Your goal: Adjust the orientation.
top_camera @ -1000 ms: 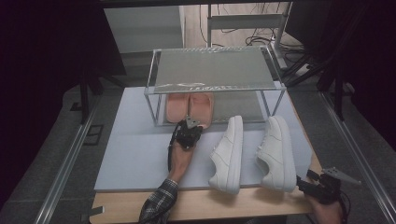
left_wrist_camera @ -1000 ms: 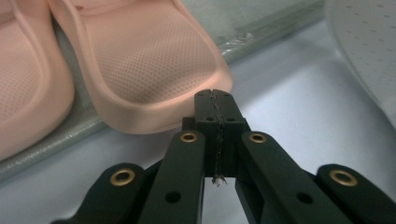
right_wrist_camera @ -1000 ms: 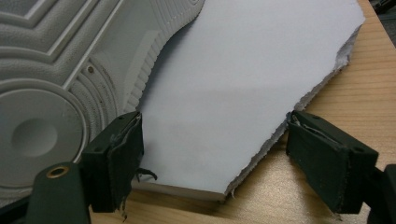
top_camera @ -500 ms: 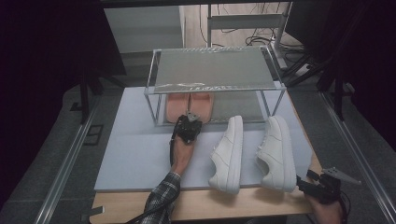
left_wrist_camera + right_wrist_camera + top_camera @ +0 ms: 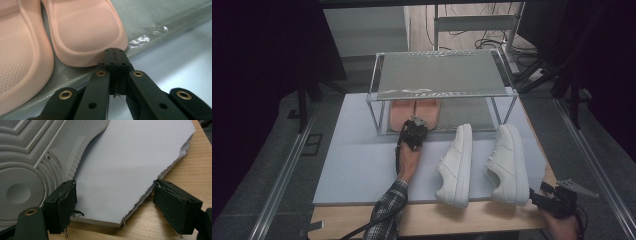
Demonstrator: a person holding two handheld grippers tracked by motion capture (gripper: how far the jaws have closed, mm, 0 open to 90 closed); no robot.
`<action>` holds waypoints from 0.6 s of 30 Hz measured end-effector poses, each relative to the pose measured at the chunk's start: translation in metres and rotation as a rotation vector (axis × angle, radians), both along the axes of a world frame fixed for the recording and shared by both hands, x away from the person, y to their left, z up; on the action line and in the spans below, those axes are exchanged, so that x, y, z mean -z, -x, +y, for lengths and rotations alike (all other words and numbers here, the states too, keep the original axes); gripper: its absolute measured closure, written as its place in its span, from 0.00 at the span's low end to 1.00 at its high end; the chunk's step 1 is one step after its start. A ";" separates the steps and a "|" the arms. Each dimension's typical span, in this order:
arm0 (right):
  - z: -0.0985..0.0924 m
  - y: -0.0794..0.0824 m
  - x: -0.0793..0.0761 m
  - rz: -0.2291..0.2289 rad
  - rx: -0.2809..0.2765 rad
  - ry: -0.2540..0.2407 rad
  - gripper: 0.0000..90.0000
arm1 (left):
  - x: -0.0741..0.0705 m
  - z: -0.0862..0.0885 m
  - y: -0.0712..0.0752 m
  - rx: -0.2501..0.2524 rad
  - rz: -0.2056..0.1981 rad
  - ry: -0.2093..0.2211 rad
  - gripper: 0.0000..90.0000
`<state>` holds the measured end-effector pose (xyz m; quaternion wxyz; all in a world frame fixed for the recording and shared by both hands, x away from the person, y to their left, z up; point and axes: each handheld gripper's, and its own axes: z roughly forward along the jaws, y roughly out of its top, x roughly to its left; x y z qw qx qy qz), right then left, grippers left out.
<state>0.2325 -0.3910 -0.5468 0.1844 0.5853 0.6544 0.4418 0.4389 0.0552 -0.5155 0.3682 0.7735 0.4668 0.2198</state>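
Your left gripper (image 5: 115, 53) has its black jaws pressed together on nothing, tips touching the heel of the right-hand pink perforated rubber slipper (image 5: 86, 30) on the metal rack's lower shelf (image 5: 160, 17); your right gripper (image 5: 113, 202) rests wide apart beside a white sneaker (image 5: 27, 167).

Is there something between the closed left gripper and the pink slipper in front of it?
No. In the left gripper view, the left gripper tips reach the pink slipper edge; nothing lies between.

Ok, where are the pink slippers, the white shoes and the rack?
Pink slippers (image 5: 85, 30), left gripper view, on the right slipper's dotted sole.
White shoes (image 5: 457, 162), high view, on the left shoe's side.
Rack (image 5: 439, 72), high view, on its top shelf.
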 end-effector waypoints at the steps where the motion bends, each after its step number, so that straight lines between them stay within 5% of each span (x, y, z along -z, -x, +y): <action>1: 0.000 0.000 0.000 -0.001 0.002 -0.001 0.21 | -0.001 0.001 0.001 0.007 0.001 0.003 1.00; 11: 0.000 0.000 0.000 0.000 0.000 0.001 0.21 | -0.012 0.002 0.015 0.056 -0.003 0.043 0.95; 18: 0.000 0.000 0.000 -0.001 -0.001 0.002 0.21 | -0.017 0.003 0.025 0.074 -0.011 0.038 0.62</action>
